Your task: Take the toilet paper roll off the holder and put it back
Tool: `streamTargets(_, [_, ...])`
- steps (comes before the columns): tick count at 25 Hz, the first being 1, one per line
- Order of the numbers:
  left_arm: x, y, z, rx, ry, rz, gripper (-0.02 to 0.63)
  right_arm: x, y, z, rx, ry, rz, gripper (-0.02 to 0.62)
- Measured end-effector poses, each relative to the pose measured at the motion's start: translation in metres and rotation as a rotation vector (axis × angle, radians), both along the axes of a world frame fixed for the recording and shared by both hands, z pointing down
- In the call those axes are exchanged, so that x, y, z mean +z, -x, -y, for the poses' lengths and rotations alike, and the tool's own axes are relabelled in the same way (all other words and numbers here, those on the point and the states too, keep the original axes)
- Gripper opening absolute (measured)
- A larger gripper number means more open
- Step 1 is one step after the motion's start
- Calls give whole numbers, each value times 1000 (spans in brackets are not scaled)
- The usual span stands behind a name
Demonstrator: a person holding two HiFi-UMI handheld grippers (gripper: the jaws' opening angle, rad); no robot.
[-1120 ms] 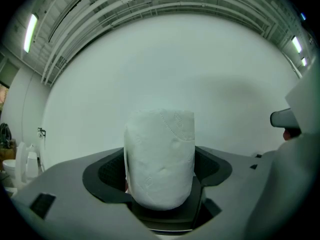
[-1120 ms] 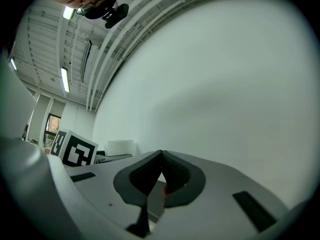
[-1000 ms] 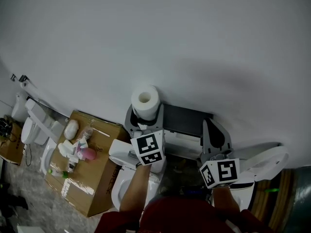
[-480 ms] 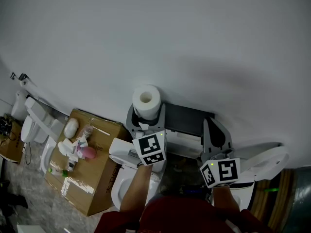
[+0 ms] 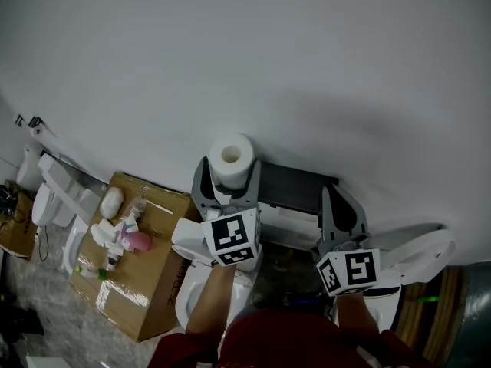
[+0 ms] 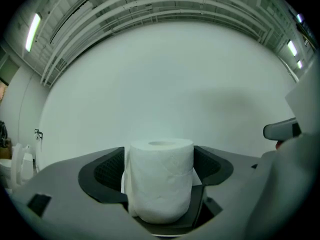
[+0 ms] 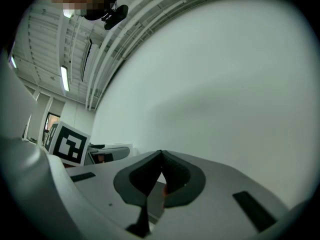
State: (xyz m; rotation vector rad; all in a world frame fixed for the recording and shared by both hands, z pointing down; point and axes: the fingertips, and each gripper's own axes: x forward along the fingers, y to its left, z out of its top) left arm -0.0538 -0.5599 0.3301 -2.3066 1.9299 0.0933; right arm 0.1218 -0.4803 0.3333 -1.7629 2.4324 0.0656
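Observation:
A white toilet paper roll (image 5: 230,158) (image 6: 160,179) stands upright, hole facing up, close to the white wall. My left gripper (image 5: 228,176) (image 6: 159,184) is shut on it, one dark pad against each side of the roll. A black holder shelf (image 5: 295,186) juts from the wall just right of the roll. What the roll's underside rests on is hidden. My right gripper (image 5: 335,198) (image 7: 160,156) hovers at the shelf's right end, shut with its pads meeting and nothing between them.
A cardboard box (image 5: 153,282) with bottles and a pink item on top sits at the lower left. White toilets (image 5: 57,205) line the far left. One toilet (image 5: 192,282) is under my left arm, and a raised seat (image 5: 422,255) is at the right.
My left gripper's marker cube has shifted slightly left and down, and its left jaw shows a bit more. The roll and the right gripper have stayed in place.

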Motion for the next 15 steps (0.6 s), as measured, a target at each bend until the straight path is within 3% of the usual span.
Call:
streamTargets(11, [-32, 2, -43, 35, -57, 23, 430, -5, 10, -1, -20, -7, -6, 9])
streamTargets(15, [-20, -3, -66, 58, -58, 7, 430, 0, 13, -1, -24, 2, -3, 9])
